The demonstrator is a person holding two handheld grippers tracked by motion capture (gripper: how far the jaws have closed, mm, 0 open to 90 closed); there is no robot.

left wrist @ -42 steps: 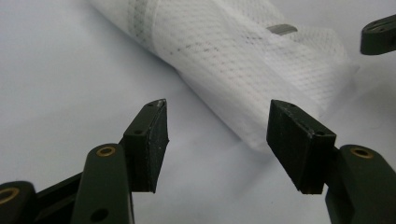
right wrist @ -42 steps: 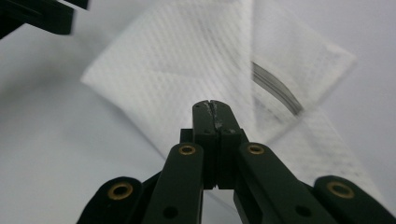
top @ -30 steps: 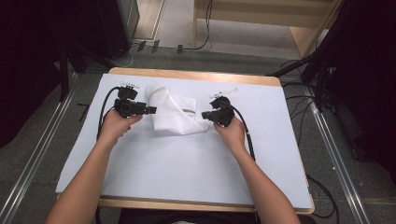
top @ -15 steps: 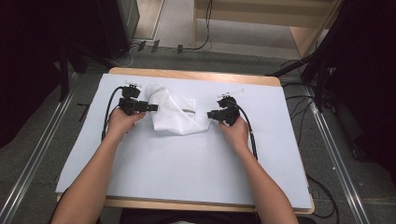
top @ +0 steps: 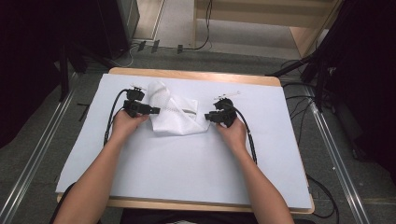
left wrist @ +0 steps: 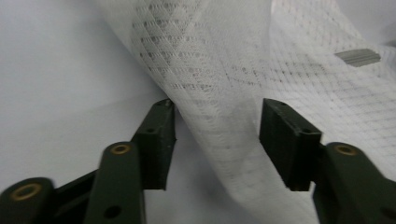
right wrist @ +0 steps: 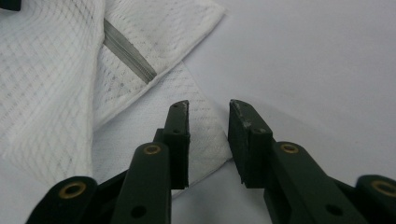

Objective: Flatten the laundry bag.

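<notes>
A white mesh cloth with a short grey strip lies crumpled on the white-covered table. My left gripper is at its left edge. In the left gripper view the jaws have just been closing and stand apart around a raised fold of the cloth, not pressing it. My right gripper is at the cloth's right corner. Its jaws have just been opening, and the flat corner of the cloth lies under and between them, untouched by the pads.
The white sheet spreads wide in front of and to both sides of the cloth. Black cables trail from both grippers along the forearms. The wooden table edge runs along the back, with floor rails on either side.
The right gripper's jaws opened off the cloth's right corner, which now lies flat. The left gripper sank a little onto the cloth's left fold and narrowed its jaws.
</notes>
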